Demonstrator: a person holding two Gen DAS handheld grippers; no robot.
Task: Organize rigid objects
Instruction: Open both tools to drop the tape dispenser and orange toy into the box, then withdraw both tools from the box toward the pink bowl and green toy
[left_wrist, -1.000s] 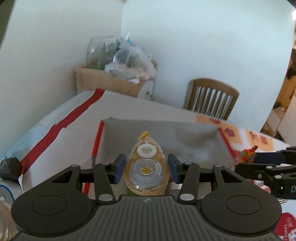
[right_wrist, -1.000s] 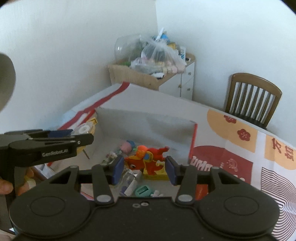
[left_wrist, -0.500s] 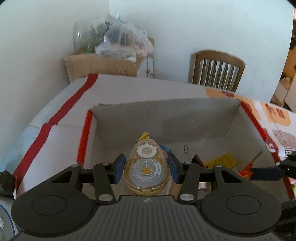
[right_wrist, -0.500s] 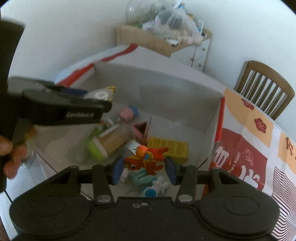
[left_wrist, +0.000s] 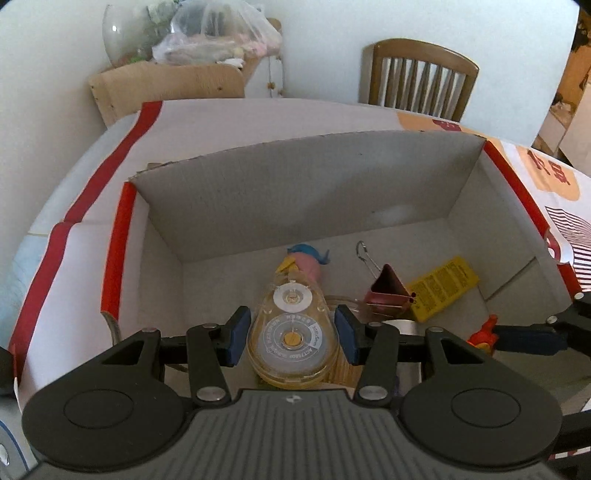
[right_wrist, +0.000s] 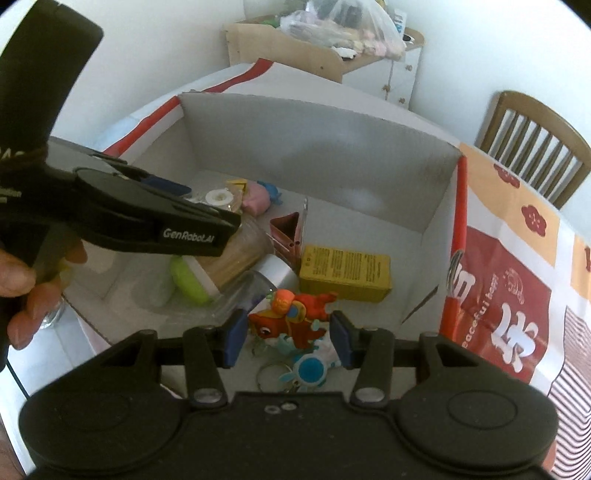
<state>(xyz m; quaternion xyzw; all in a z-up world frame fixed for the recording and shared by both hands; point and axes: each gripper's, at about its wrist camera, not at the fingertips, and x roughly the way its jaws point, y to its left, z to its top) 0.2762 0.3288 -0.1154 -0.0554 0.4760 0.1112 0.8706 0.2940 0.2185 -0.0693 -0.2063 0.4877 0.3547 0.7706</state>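
Both tongs hang over the open box, tipped down so each load can drop inside. The left tongs, low in the frame's middle, are clamped on a tape dispenser by its wide sides, nose pointing away. The right tongs are clamped on a red toy, above the keychain and beside the yellow carton. A binder clip lies mid-box.

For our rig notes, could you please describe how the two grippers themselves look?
Both the left gripper and right gripper are black plastic with two round discs, silver pivot screws and blue pads. The left one's side reads "GenRobot.AI" in white.
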